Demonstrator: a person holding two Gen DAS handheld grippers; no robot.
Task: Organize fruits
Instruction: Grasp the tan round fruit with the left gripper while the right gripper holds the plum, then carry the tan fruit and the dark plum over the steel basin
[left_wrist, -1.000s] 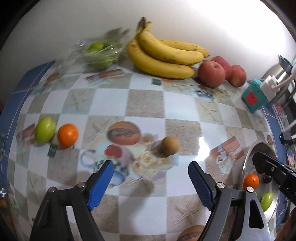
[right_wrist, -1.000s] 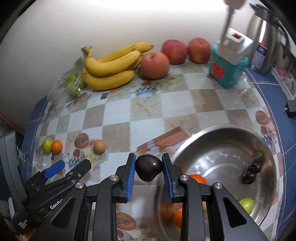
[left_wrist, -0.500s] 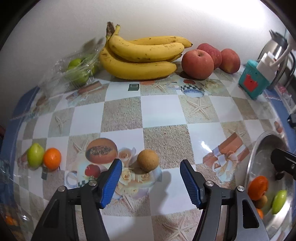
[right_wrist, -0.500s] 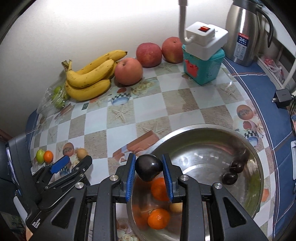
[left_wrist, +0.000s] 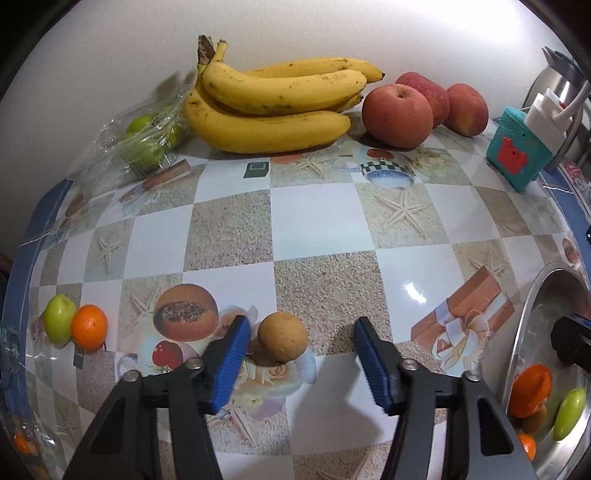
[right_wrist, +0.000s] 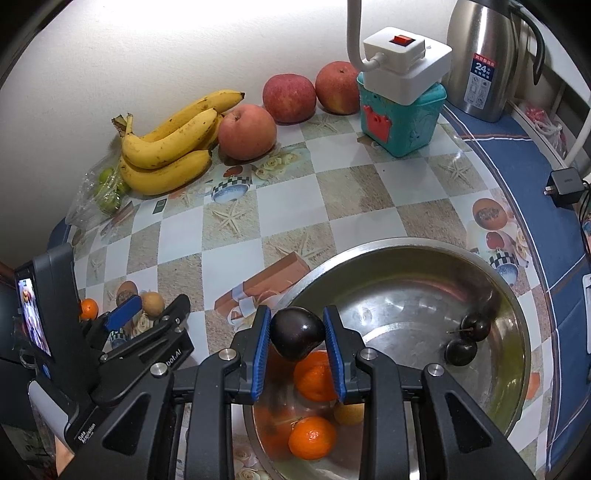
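Note:
My left gripper (left_wrist: 301, 332) is open low over the table, and a small round brown fruit (left_wrist: 282, 340) sits between its blue pads, close to the left one. My right gripper (right_wrist: 297, 334) is shut on a dark purple plum (right_wrist: 295, 332) and holds it above the near-left rim of a steel bowl (right_wrist: 509, 306). The bowl holds oranges (right_wrist: 314, 373), two dark plums (right_wrist: 467, 336) and a brown fruit. A green fruit (left_wrist: 58, 319) and a small orange (left_wrist: 89, 326) lie at the table's left edge.
Bananas (left_wrist: 273, 110), three red apples (left_wrist: 397, 114) and a bag of green fruits (left_wrist: 144, 136) line the back wall. A teal box with a white power strip (right_wrist: 402, 92) and a steel kettle (right_wrist: 484, 55) stand at the back right. A charger (right_wrist: 563, 184) lies at the right.
My left gripper has moved forward so the brown fruit now sits between its pads. My right gripper has carried the plum from beside the bowl to over its rim.

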